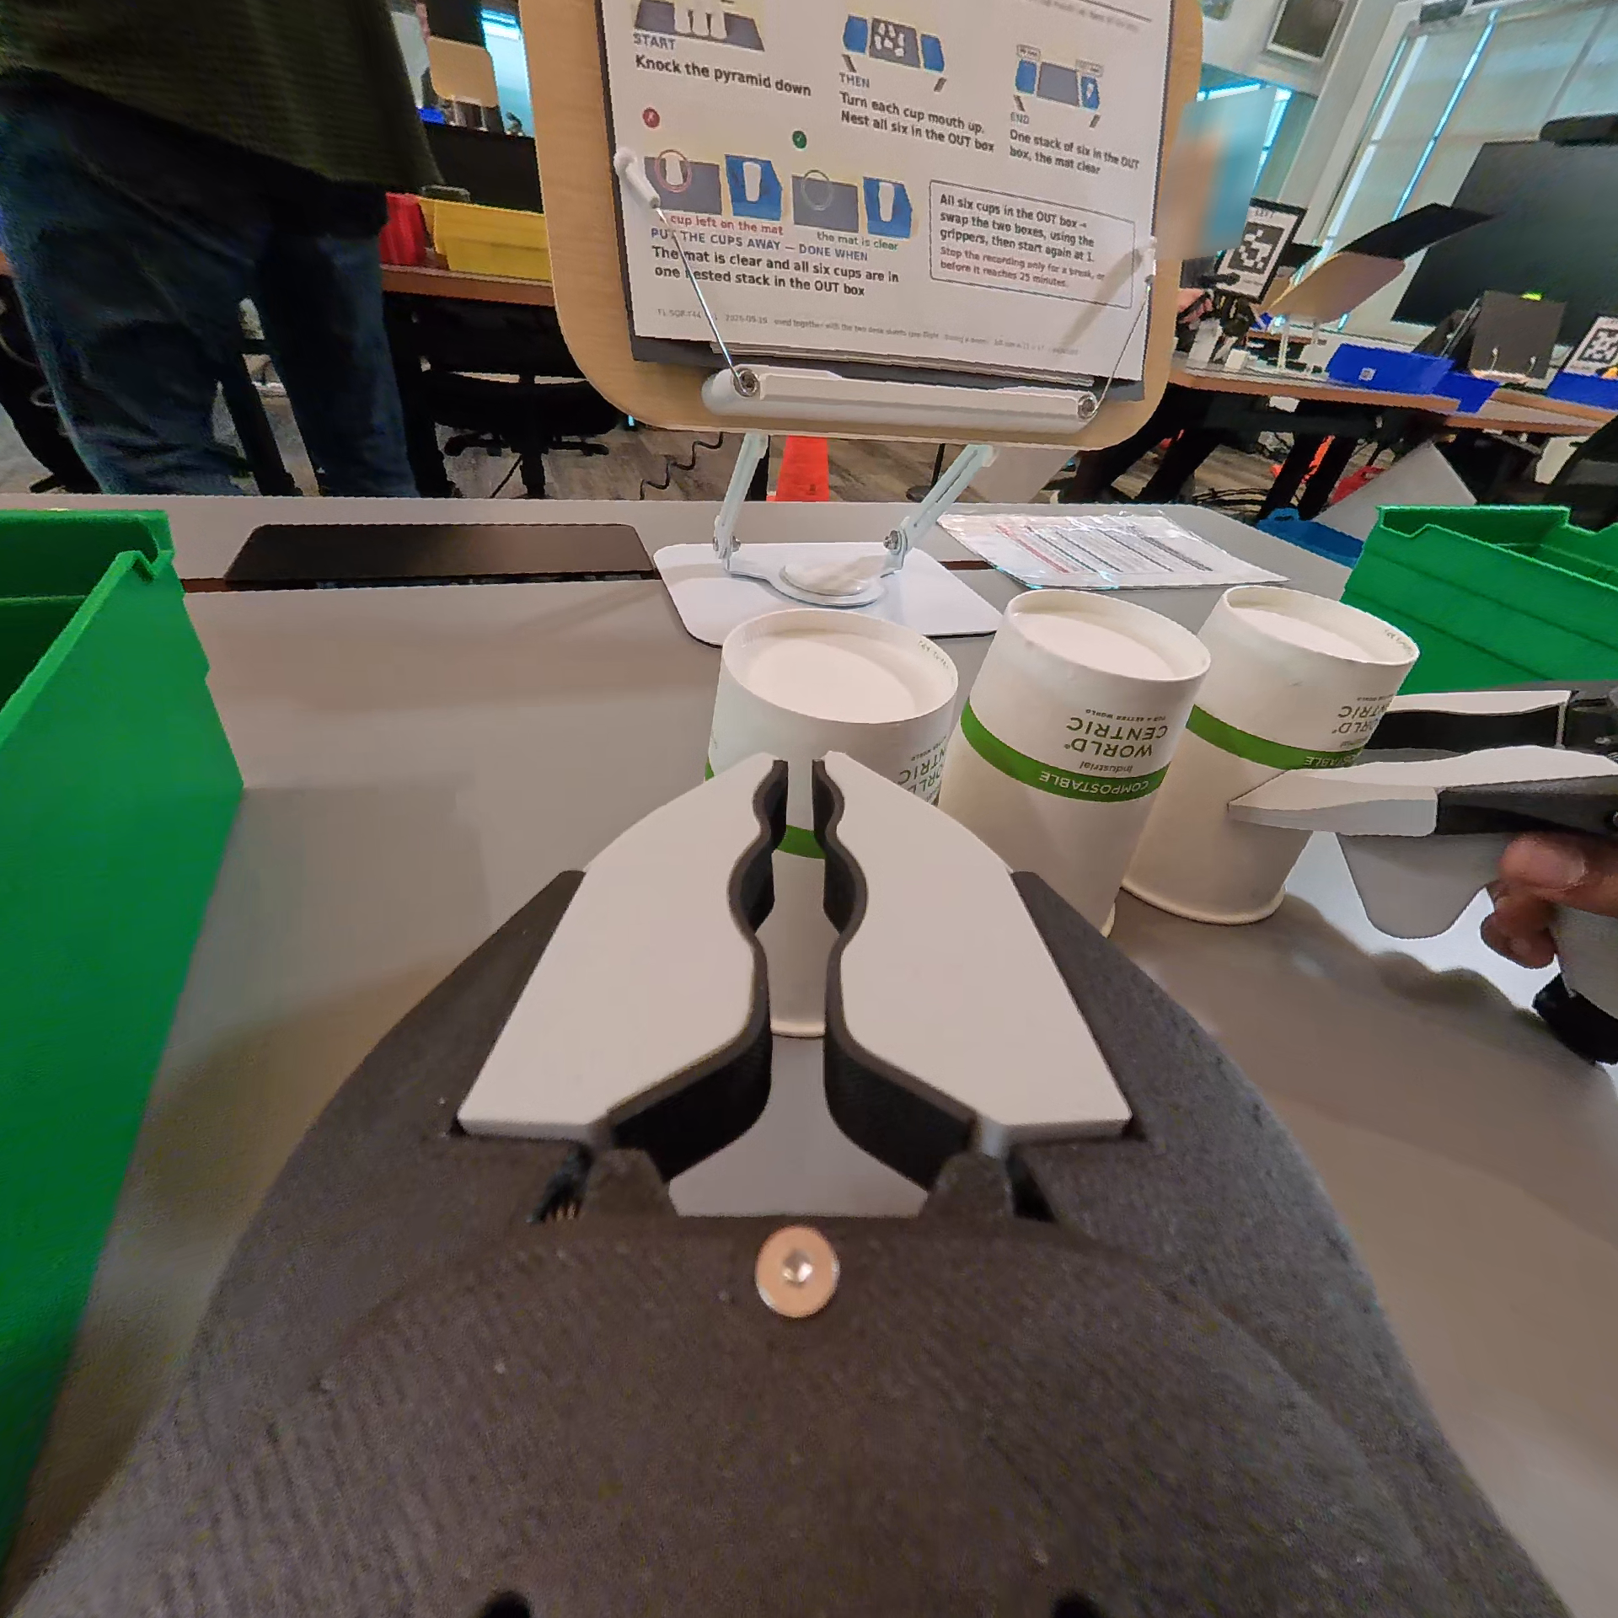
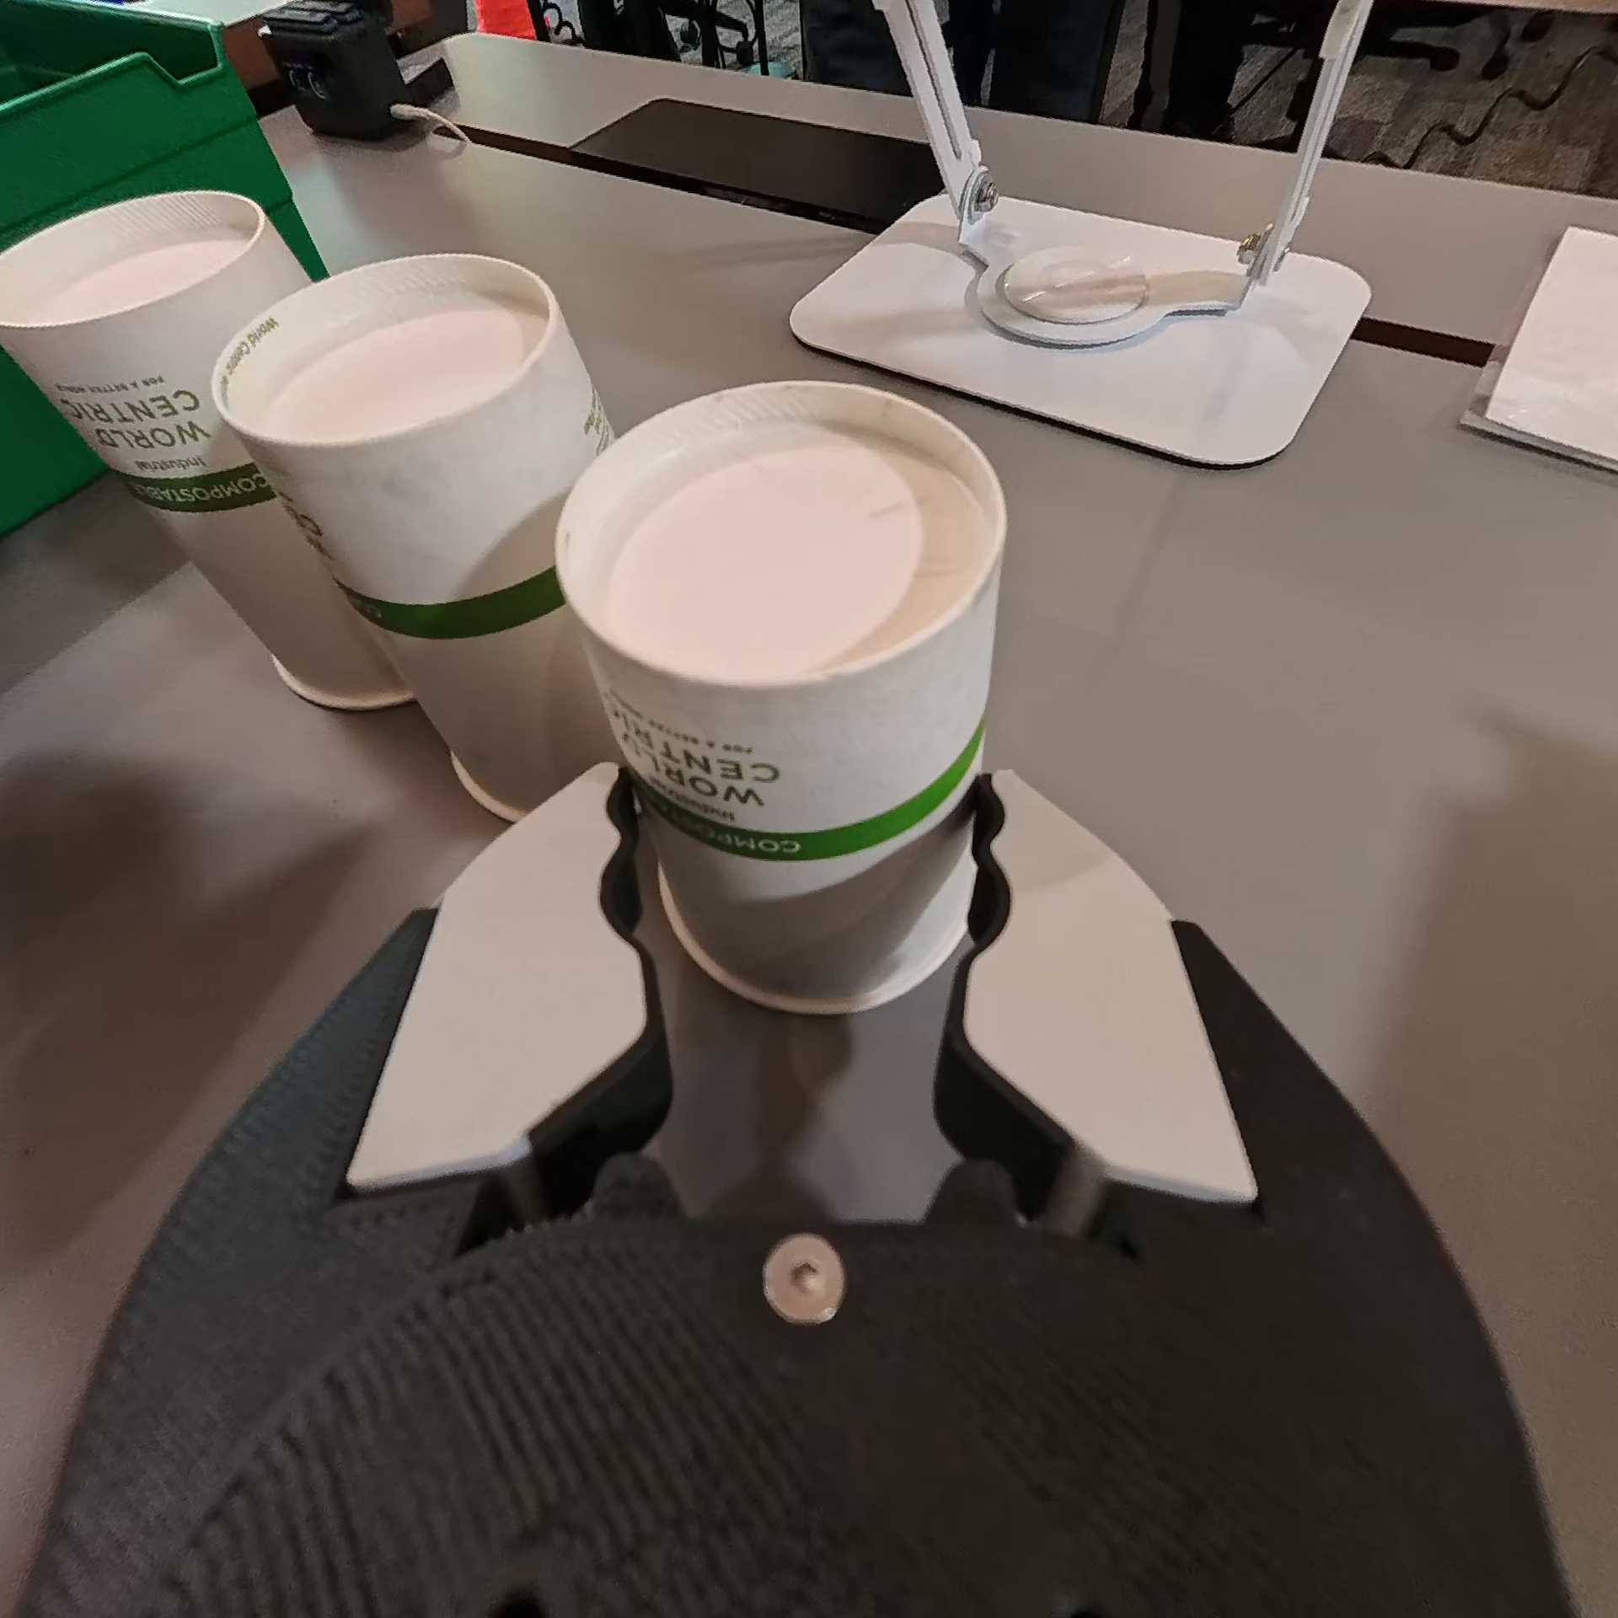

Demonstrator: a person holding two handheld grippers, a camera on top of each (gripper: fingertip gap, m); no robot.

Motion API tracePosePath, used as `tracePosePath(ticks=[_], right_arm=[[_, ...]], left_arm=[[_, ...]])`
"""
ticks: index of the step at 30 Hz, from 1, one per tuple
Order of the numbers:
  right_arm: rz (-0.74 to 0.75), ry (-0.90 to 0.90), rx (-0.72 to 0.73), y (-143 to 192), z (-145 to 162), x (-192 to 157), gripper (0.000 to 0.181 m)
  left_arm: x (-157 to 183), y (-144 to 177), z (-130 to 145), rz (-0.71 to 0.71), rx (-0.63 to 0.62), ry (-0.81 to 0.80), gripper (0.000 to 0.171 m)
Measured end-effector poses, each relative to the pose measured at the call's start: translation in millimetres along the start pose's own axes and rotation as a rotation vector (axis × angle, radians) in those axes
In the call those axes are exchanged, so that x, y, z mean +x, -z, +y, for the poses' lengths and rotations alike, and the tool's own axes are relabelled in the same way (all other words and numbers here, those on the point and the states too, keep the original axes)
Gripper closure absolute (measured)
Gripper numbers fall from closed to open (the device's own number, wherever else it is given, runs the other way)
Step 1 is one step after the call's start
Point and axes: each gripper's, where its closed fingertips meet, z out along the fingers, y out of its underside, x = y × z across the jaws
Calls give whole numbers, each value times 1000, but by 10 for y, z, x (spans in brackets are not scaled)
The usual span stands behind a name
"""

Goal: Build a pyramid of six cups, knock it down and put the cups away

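Three white paper cups with a green band stand upside down in a row on the grey table: left [image 1: 836,692], middle [image 1: 1086,700], right [image 1: 1287,683]. My left gripper [image 1: 798,775] is shut and empty, with only a thin gap between its tips, just in front of the left cup. My right gripper [image 2: 801,788] is open, with a finger on each side of the right cup [image 2: 788,613], at or very near its walls. That cup stands on the table. The right gripper also shows in the left wrist view [image 1: 1304,762]. The middle cup [image 2: 411,394] and left cup [image 2: 114,298] lie beyond.
A green bin [image 1: 87,788] stands at the left and another [image 1: 1488,595] at the right. A document stand [image 1: 875,219] with a white base [image 2: 1094,350] is behind the cups. A black pad [image 1: 438,552] and a sleeved sheet [image 1: 1103,543] lie at the back. A person [image 1: 175,263] stands beyond the table.
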Motion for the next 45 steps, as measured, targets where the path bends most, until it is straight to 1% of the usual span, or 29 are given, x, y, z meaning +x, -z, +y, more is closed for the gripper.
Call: tracePosePath(ticks=[39, 40, 43, 45], right_arm=[[7, 2, -1, -2, 2, 6, 106], [13, 2, -1, 0, 3, 13, 105], [-15, 5, 5, 20, 2, -29, 88], [-45, -5, 2, 31, 12, -68, 86]], left_arm=[[17, -31, 67, 9, -24, 4, 163], [15, -31, 65, 9, -24, 4, 163], [8, -32, 66, 7, -26, 3, 162], [0, -33, 68, 6, -26, 4, 162]])
